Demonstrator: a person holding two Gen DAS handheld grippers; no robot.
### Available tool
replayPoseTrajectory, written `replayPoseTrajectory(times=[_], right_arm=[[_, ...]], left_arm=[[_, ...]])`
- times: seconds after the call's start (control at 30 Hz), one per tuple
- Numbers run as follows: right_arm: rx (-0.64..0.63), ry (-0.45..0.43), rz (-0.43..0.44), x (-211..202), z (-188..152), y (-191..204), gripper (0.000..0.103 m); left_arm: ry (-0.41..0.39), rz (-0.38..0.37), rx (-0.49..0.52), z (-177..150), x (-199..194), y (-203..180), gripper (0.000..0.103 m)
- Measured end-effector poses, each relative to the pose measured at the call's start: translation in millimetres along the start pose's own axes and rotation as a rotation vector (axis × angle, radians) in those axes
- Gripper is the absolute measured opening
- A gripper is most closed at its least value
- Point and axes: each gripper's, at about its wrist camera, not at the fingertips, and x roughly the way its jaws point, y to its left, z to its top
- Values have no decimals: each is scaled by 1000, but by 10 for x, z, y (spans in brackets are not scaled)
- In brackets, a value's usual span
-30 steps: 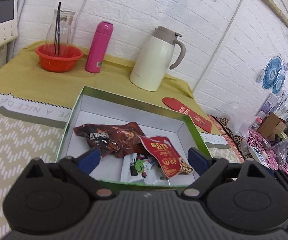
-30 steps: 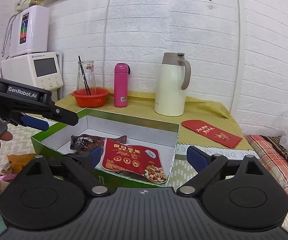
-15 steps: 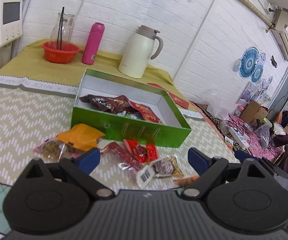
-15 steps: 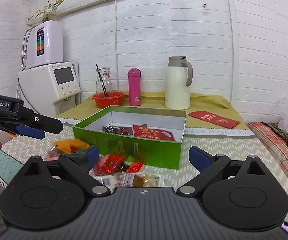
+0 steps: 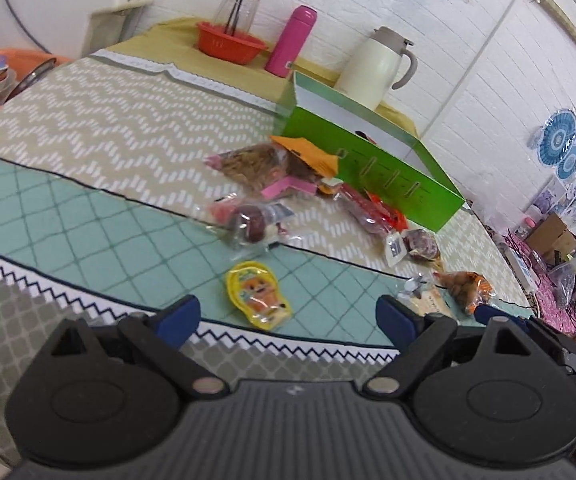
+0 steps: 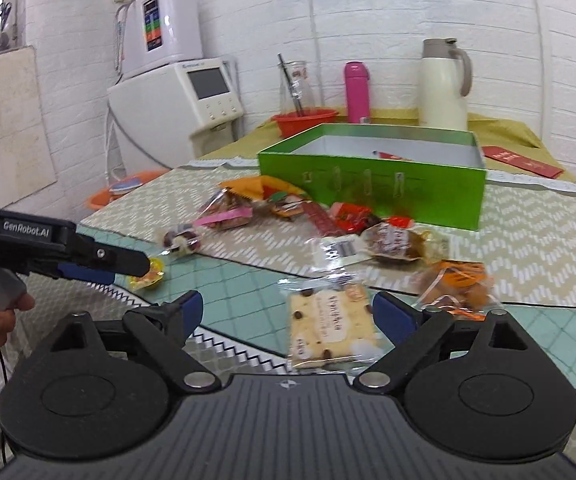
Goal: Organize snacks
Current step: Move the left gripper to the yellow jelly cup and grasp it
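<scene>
Both grippers pulled back from green box (image 6: 372, 188); jaws wide, empty; cookie packet (image 6: 332, 326) lengthwise toward right gripper (image 6: 288, 312).

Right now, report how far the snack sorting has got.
Done: at least one red packet lies in the green cardboard box. In hand: nothing; the left gripper and right gripper are both open. Left: the yellow cartoon pouch, the pale chocolate-chip biscuit pack and others still on the table.

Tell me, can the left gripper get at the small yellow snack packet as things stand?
Probably yes: the left gripper is open, and the yellow packet lies alone on the cloth just ahead, nothing between.
</scene>
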Motion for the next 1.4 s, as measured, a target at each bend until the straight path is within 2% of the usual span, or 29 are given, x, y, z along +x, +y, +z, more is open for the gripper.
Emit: replayPoseTrajectory(times=[0.17, 0.3, 0.37, 0.5, 0.57, 0.6, 0.67, 0.8, 0.97, 1.0, 1.07, 1.1, 1.23, 1.4], right_arm=[[-61, 32, -7, 168, -21, 203, 103], [-67, 50, -71, 169, -26, 143, 103], [-49, 46, -124, 133, -15, 69, 103], [-8, 72, -166, 190, -18, -48, 103], [-11, 93, -162, 256, -38, -44, 103], [-19, 100, -167, 290, -48, -29, 103], [-42, 98, -180, 308, -57, 7, 99], [-57, 98, -132, 288, -57, 68, 99], [-49, 94, -125, 197, -109, 54, 100], [-43, 93, -127, 172, -122, 40, 100], [-35, 87, -126, 137, -142, 20, 103], [-29, 81, -120, 129, -151, 9, 103], [0, 58, -95, 155, -178, -23, 103], [9, 46, -75, 128, -185, -44, 103]], left_arm=[[-24, -30, -1, 18, 7, 106, 89], [-15, -47, 46, 35, 106, 102, 83], [0, -64, 56, 47, 166, 114, 64], [4, -80, 67, 85, 239, 123, 52], [17, -96, 72, 100, 273, 118, 36], [23, -108, 75, 100, 287, 116, 34], [37, -136, 77, 89, 312, 82, 34], [81, -213, 102, 43, 425, -99, 34], [130, -272, 155, -12, 584, -404, 35], [132, -266, 171, -20, 592, -452, 36], [132, -251, 190, -32, 580, -504, 58], [130, -241, 191, -39, 563, -511, 60], [131, -195, 226, -78, 494, -518, 52], [133, -142, 254, -92, 438, -512, 52]])
